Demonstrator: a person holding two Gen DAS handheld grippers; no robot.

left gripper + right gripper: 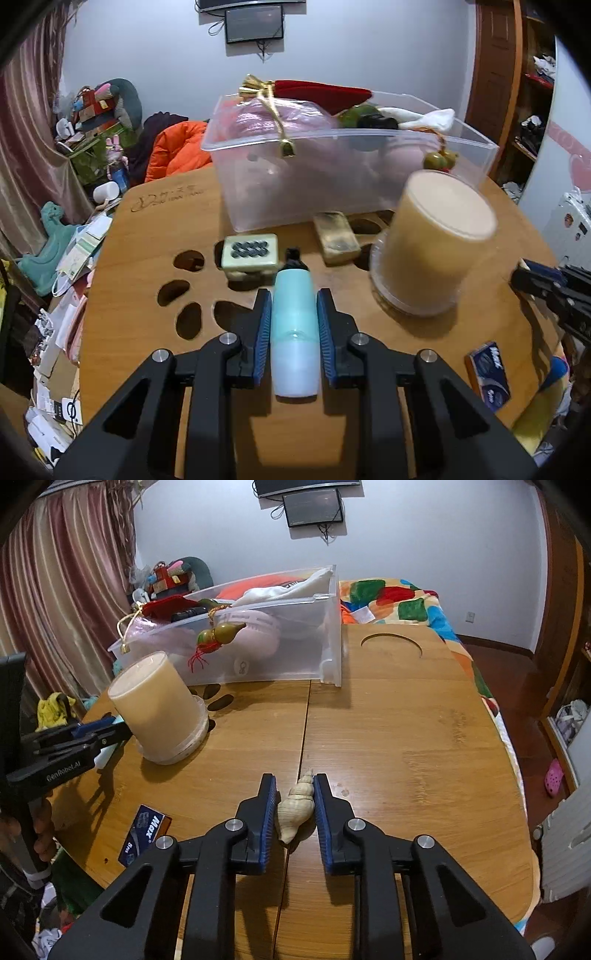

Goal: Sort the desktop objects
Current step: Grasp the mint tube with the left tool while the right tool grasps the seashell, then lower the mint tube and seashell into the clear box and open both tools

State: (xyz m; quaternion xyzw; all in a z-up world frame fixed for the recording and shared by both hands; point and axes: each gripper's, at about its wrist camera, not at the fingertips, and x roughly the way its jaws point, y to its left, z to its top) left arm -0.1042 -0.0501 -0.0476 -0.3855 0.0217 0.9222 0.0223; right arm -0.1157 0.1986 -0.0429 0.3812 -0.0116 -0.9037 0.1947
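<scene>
- Left gripper is clamped on a pale blue bottle, blue pads pressed flat against both its sides, black cap pointing away from the camera.
- Just past that cap sit a cream mahjong-style tile and, to its right, a brownish block, both among the paw-shaped cut-outs in the wooden table.
- Right of the bottle stands an upturned clear cup with beige contents, and nearer the table's right edge lies a small blue box marked Max.
- Behind it all, the clear plastic bin sits along the far edge, already holding pink, red and white items, a gourd charm hanging over its front wall.
- Right gripper has a cream spiral seashell between its fingers: the right pad touches the shell, the left sits just beside it, and the shell rests on the table near the centre seam, tip pointing away.
- Whether the hold is firm, I can't tell.
- From this side the bin is at the far left, well apart from the shell.
</scene>
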